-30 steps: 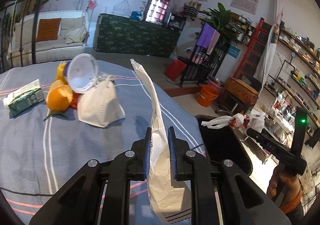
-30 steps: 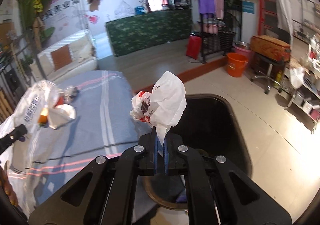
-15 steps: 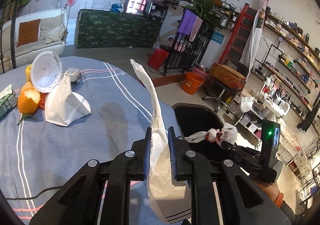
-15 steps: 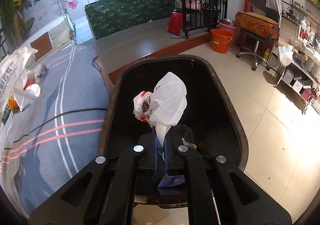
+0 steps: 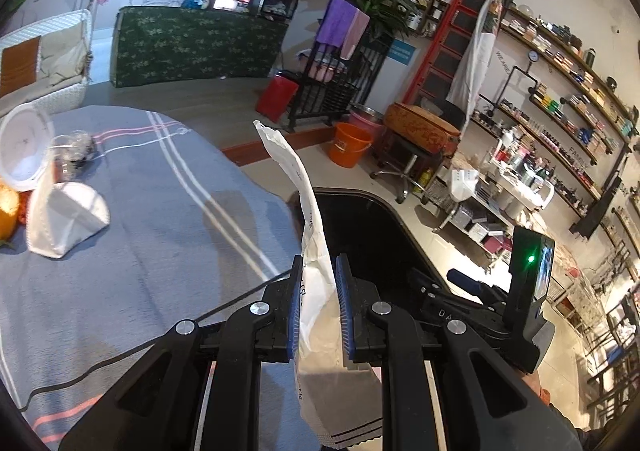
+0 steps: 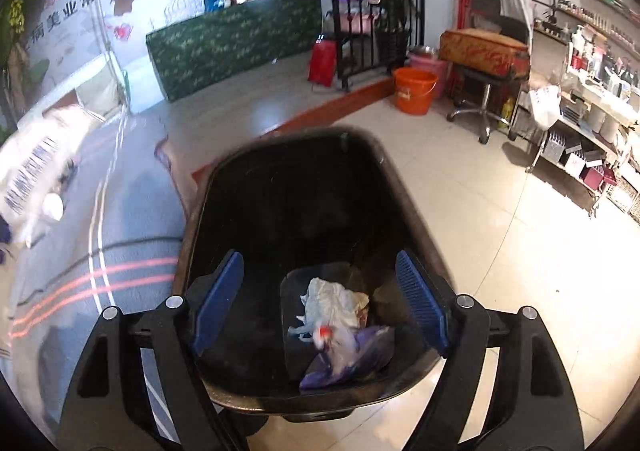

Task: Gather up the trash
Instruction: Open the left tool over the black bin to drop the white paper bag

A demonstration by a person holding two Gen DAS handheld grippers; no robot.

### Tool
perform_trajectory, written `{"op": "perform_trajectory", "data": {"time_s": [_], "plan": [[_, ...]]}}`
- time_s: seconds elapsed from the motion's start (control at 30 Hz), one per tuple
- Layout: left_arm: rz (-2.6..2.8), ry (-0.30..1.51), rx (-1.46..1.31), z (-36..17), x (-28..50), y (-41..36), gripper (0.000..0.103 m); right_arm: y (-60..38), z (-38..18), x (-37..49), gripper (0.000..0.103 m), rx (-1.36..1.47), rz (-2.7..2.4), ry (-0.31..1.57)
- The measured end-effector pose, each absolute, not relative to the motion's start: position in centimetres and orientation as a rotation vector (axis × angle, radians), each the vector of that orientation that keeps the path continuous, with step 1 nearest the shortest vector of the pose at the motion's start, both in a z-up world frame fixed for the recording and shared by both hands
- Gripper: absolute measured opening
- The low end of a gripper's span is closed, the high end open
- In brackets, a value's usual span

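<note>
Left wrist view. The left gripper (image 5: pixel 318 303) was pinched on a white paper bag (image 5: pixel 316 271), which stood upright between the pads with its torn top leaning toward the far edge of the table (image 5: pixel 160 251); held that way it was ready to carry over. Print ran down the bag's side, too small to read. The table wore a grey-blue striped cloth. Near its left edge lay a white face mask (image 5: pixel 64 221), a white round lid (image 5: pixel 22 147), an orange (image 5: pixel 8 207) and a clear crumpled cup (image 5: pixel 74 147), all apparently still to be collected. The black bin (image 5: pixel 372 235) sat just beside the table's right edge, within easy reach for both hands. Wall lettering in Chinese showed at top left, partly cut off: "美业常年".

Right wrist view. The right gripper (image 6: pixel 320 303) was spread wide and held nothing, hovering above the bin (image 6: pixel 304 211). A white plastic bag (image 6: pixel 332 311) with a red mark lay at the bottom on something purple, possibly another bag; blur made it uncertain. A barcode showed on the paper bag (image 6: pixel 32 171) at the left edge.
</note>
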State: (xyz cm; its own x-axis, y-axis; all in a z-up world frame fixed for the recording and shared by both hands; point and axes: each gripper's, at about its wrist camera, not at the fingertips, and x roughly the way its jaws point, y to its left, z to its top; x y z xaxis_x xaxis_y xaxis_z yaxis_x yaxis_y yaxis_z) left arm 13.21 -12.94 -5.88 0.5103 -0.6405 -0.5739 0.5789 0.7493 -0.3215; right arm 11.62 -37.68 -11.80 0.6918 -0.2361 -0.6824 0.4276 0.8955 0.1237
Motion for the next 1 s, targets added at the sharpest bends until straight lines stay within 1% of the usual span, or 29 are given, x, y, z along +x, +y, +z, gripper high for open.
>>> {"op": "perform_trajectory", "data": {"time_s": [0.13, 0.4, 0.73, 0.77, 0.8, 0.83, 0.87, 0.9, 0.93, 1.0], "plan": [[-0.815, 0.751, -0.082, -6.0, 13.4, -15.6, 0.017, -38.6, -9.9, 10.5, 0.083, 0.281, -0.418, 0.663], [-0.873, 0.835, -0.029, -8.4, 14.4, -20.8, 0.017, -40.6, -8.2, 8.4, 0.083, 0.31, -0.473, 0.61], [-0.906, 0.924, 0.008, -10.7, 15.6, -24.2, 0.017, -44.1, -7.6, 6.5, 0.083, 0.377, -0.531, 0.574], [-0.905, 0.939, 0.01, -10.9, 15.9, -24.3, 0.018, -44.2, -7.5, 6.4, 0.083, 0.378, -0.533, 0.574], [-0.905, 0.957, 0.013, -11.1, 16.0, -24.6, 0.027, -44.3, -7.6, 6.4, 0.083, 0.38, -0.534, 0.576], [-0.903, 0.966, 0.013, -11.2, 16.0, -24.7, 0.045, -44.4, -7.8, 6.4, 0.083, 0.382, -0.536, 0.579], [-0.898, 0.969, 0.007, -11.2, 15.9, -24.7, 0.057, -44.5, -8.0, 6.5, 0.083, 0.387, -0.536, 0.584], [-0.889, 0.967, -0.012, -11.2, 15.9, -24.5, 0.077, -44.6, -8.1, 6.5, 0.083, 0.392, -0.534, 0.588], [-0.888, 0.965, -0.029, -11.3, 15.8, -24.2, 0.081, -44.7, -8.2, 6.5, 0.083, 0.395, -0.534, 0.59], [-0.885, 0.981, -0.033, -11.4, 15.8, -24.1, 0.082, -44.6, -8.1, 6.4, 0.083, 0.398, -0.537, 0.588]]}}
